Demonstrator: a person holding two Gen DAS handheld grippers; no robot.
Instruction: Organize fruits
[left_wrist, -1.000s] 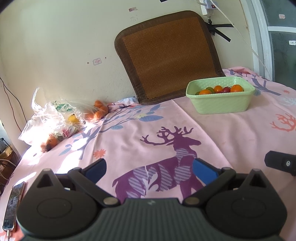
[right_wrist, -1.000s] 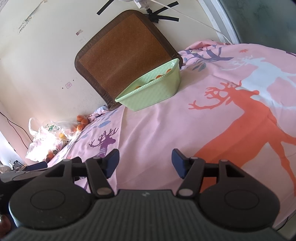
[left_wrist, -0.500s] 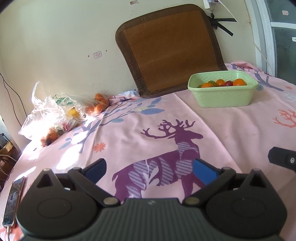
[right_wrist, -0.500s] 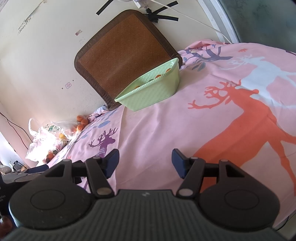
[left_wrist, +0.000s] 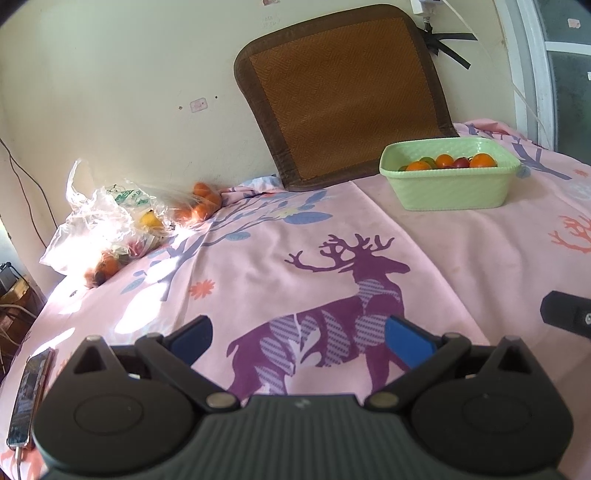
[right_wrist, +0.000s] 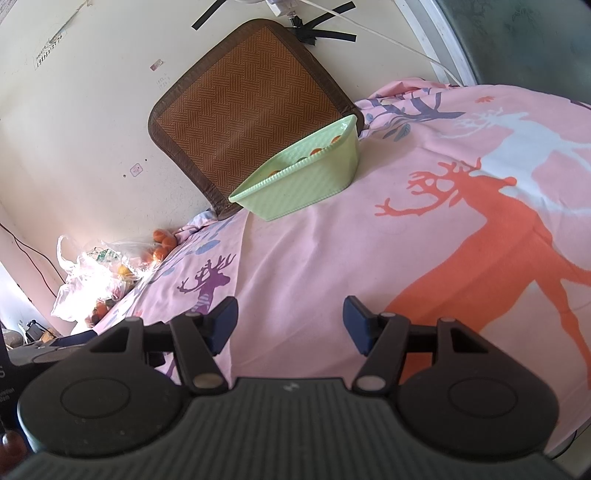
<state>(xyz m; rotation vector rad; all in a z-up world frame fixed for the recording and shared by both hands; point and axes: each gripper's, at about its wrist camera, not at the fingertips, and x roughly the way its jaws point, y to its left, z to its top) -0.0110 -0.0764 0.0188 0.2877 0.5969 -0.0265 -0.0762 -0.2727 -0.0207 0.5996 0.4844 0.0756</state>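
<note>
Both the left gripper (left_wrist: 297, 338) and the right gripper (right_wrist: 290, 319) are held spread, with nothing between the fingers. Oranges and other fruits (left_wrist: 448, 161) are seen in the green basket (left_wrist: 452, 188) at the far right; more fruit lies in a plastic bag (left_wrist: 110, 210) far left.

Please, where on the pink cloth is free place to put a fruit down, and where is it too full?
Free: the wide stretch around the purple deer print, between the green basket and the plastic bags of fruit; also the orange deer print area beside the basket. Crowded: the corner at the bags, and the edge by the phone.
</note>
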